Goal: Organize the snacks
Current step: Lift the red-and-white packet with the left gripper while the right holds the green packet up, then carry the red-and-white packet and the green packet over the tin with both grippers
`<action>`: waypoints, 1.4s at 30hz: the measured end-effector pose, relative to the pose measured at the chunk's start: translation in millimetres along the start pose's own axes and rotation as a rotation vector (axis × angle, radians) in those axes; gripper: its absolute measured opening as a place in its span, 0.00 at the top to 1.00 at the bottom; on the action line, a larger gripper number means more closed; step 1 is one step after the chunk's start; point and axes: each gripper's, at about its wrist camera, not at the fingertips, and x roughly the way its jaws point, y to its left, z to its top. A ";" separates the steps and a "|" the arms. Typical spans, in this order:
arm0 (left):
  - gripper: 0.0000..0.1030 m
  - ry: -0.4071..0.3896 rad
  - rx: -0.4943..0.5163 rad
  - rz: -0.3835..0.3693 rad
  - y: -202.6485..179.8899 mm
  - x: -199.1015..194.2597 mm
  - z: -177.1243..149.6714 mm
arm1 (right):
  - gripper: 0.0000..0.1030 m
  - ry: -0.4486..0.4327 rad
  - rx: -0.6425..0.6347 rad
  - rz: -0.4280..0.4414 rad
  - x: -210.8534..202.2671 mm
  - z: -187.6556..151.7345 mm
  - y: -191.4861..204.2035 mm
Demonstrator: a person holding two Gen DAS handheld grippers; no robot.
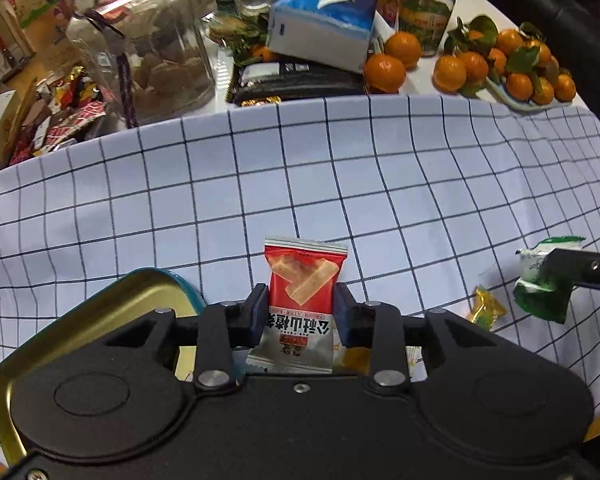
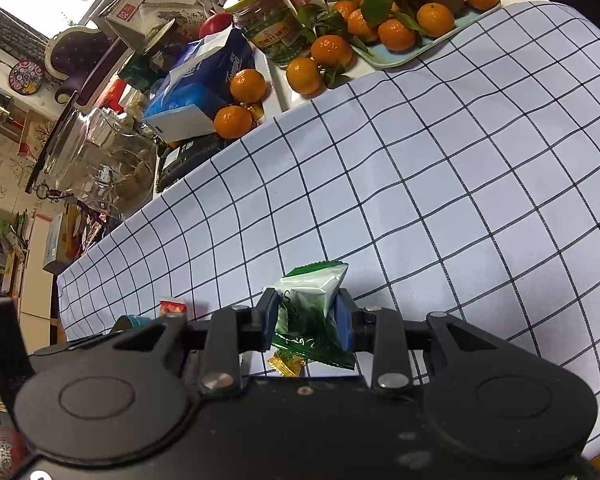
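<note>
My left gripper (image 1: 300,306) is shut on a red and white snack packet (image 1: 305,276), which stands upright between the blue pads above the checked cloth (image 1: 340,184). Just left of it lies a gold tin tray (image 1: 60,320) with a teal rim. My right gripper (image 2: 306,316) is shut on a green and white snack packet (image 2: 314,286). In the left wrist view that green packet (image 1: 538,280) and the right gripper's finger (image 1: 576,270) show at the right edge. A small yellow wrapped candy (image 1: 486,307) lies on the cloth between the two grippers; the same yellow candy (image 2: 286,363) sits under the right jaws.
Behind the cloth stand a blue tissue box (image 1: 324,28), a large glass jar (image 1: 148,44), a green-labelled jar (image 1: 426,12), loose mandarins (image 1: 384,72) and a plate of mandarins (image 1: 512,68). A pile of red snack wrappers (image 1: 60,116) lies at the far left.
</note>
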 end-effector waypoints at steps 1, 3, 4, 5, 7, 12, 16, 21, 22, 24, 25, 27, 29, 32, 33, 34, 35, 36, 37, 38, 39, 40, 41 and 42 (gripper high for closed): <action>0.59 -0.011 -0.027 0.003 3.9 -8.0 -0.4 | 0.68 -0.003 0.001 -0.002 -0.4 -0.4 0.1; 0.59 -0.019 -0.078 0.010 12.2 -21.2 -2.6 | 0.69 -0.009 0.003 -0.007 -1.0 -2.0 1.4; 0.59 -0.029 -0.100 0.019 17.0 -28.7 -4.7 | 0.69 -0.011 0.002 -0.011 -1.3 -3.0 2.8; 0.59 -0.040 -0.115 0.028 21.2 -35.5 -6.4 | 0.69 -0.011 0.003 -0.015 -1.9 -4.5 5.7; 0.59 -0.064 -0.139 0.046 30.4 -49.1 -10.2 | 0.69 -0.010 0.004 -0.007 -4.9 -6.7 12.6; 0.59 -0.095 -0.205 0.071 62.2 -77.1 -25.7 | 0.69 -0.040 -0.063 0.027 -19.2 -18.0 45.4; 0.58 -0.095 -0.258 0.111 88.3 -90.3 -42.1 | 0.69 -0.029 -0.119 0.061 -23.5 -32.1 69.5; 0.58 -0.077 -0.350 0.149 129.8 -97.8 -61.5 | 0.69 -0.018 -0.189 0.074 -22.8 -51.4 101.1; 0.58 -0.071 -0.370 0.161 138.3 -98.1 -65.2 | 0.69 -0.013 -0.202 0.078 -21.5 -55.1 107.6; 0.58 -0.060 -0.416 0.178 156.7 -99.2 -74.6 | 0.69 -0.003 -0.234 0.085 -17.3 -64.0 122.3; 0.58 -0.050 -0.435 0.183 164.4 -98.3 -78.0 | 0.69 0.003 -0.251 0.091 -14.6 -68.8 129.6; 0.58 -0.019 -0.468 0.195 178.8 -94.8 -85.7 | 0.69 0.017 -0.277 0.101 -10.2 -77.6 143.2; 0.58 0.013 -0.490 0.199 188.3 -92.3 -93.0 | 0.69 0.035 -0.304 0.116 -4.3 -86.4 158.5; 0.58 0.067 -0.498 0.185 196.1 -88.0 -102.1 | 0.69 0.052 -0.342 0.135 5.4 -98.5 179.4; 0.58 0.089 -0.494 0.176 196.5 -85.5 -104.0 | 0.69 0.059 -0.352 0.141 8.6 -102.4 185.5; 0.58 0.115 -0.487 0.159 196.5 -82.4 -106.1 | 0.69 0.066 -0.359 0.149 11.2 -105.8 190.6; 0.58 0.135 -0.483 0.135 195.9 -79.8 -107.8 | 0.69 0.071 -0.366 0.154 15.0 -108.2 195.8; 0.58 0.151 -0.481 0.110 195.0 -77.5 -109.1 | 0.69 0.075 -0.372 0.158 16.7 -112.0 200.2; 0.58 0.170 -0.476 0.076 193.6 -75.5 -110.2 | 0.69 0.079 -0.380 0.162 18.7 -114.6 203.8; 0.58 0.181 -0.471 0.054 192.3 -74.0 -110.8 | 0.69 0.082 -0.387 0.164 21.3 -116.6 208.0; 0.58 0.190 -0.465 0.038 190.6 -73.1 -111.2 | 0.69 0.082 -0.394 0.167 22.8 -118.8 211.7; 0.57 0.192 -0.460 0.032 189.3 -73.0 -111.0 | 0.69 0.080 -0.402 0.169 23.9 -120.7 215.3; 0.57 0.189 -0.453 0.030 188.3 -73.6 -110.7 | 0.69 0.077 -0.412 0.175 24.8 -122.5 219.1; 0.57 0.183 -0.449 0.032 188.0 -74.5 -110.3 | 0.69 0.072 -0.422 0.180 25.3 -124.0 222.4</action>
